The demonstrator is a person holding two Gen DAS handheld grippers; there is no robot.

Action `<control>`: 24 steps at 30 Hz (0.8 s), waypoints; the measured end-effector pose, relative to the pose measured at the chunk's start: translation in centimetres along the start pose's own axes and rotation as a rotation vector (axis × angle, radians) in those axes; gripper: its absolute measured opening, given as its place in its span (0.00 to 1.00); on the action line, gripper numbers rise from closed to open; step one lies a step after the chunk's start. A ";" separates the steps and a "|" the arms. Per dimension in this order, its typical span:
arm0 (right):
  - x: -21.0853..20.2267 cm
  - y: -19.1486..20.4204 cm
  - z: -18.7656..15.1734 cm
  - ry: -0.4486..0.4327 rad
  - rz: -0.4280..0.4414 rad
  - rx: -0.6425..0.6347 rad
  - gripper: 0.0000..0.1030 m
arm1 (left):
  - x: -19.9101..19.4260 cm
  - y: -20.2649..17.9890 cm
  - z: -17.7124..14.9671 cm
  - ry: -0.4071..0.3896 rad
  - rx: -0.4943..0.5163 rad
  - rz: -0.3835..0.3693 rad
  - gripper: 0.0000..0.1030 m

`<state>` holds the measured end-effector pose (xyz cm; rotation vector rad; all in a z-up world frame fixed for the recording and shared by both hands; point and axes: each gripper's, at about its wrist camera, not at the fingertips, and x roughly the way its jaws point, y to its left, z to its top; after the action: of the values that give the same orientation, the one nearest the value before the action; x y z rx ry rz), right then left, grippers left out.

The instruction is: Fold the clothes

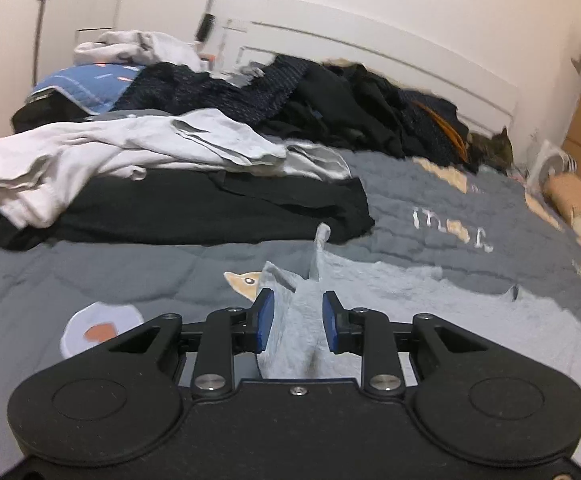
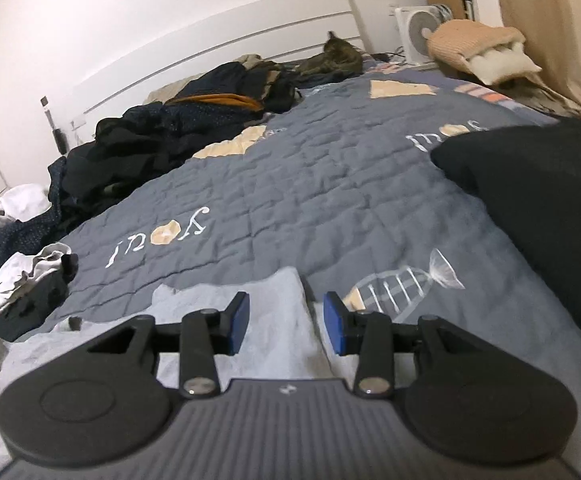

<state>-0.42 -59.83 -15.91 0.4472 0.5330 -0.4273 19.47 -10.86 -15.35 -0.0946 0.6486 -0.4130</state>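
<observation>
Your left gripper [image 1: 296, 322] has its blue pads [image 1: 265, 320] set narrowly apart with a bunched ridge of the light grey garment [image 1: 430, 300] between them; the cloth fills the gap and rises above the pads to a thin tip, so it reads as clamped. From that hold the garment spreads flat to the right across the quilt [image 1: 430, 208], its long axis running left to right.

Your right gripper [image 2: 286, 326] has its pads [image 2: 237, 322] parted wider. The garment [image 2: 278, 312] lies under and between them, but the pads do not visibly press it; its right edge runs near to far just inside the right pad. Whether any cloth is gripped here cannot be told.

Beyond the left gripper, a black garment [image 1: 210, 208] lies on the quilt with white clothes [image 1: 110, 156] piled on it. Farther back sits a heap of dark clothes [image 1: 330, 100]. In the right wrist view, a black cushion [image 2: 538, 208] lies to the right, and a cat [image 2: 336, 56] rests at the far end by the headboard [image 2: 210, 32].
</observation>
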 end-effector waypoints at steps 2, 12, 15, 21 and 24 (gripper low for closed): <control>0.9 0.3 0.2 -0.005 0.009 -0.011 0.38 | 1.0 -0.4 -0.3 0.014 0.039 0.000 0.27; 2.4 1.1 -0.1 -0.002 0.046 0.034 0.38 | 4.0 -1.7 -1.2 0.079 0.157 0.017 0.13; 2.1 1.1 0.0 -0.023 0.052 0.056 0.39 | 3.5 -0.2 -0.5 0.057 0.042 -0.003 0.03; 2.1 0.5 0.1 -0.027 0.036 0.084 0.39 | 2.7 3.9 0.8 0.021 -0.219 -0.020 0.00; 2.4 0.4 -0.1 -0.013 0.027 0.085 0.39 | 3.4 4.0 0.5 0.064 -0.226 -0.004 0.02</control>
<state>1.61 -60.12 -17.21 0.5326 0.4971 -0.4278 23.63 -8.62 -17.73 -0.2980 0.7563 -0.3464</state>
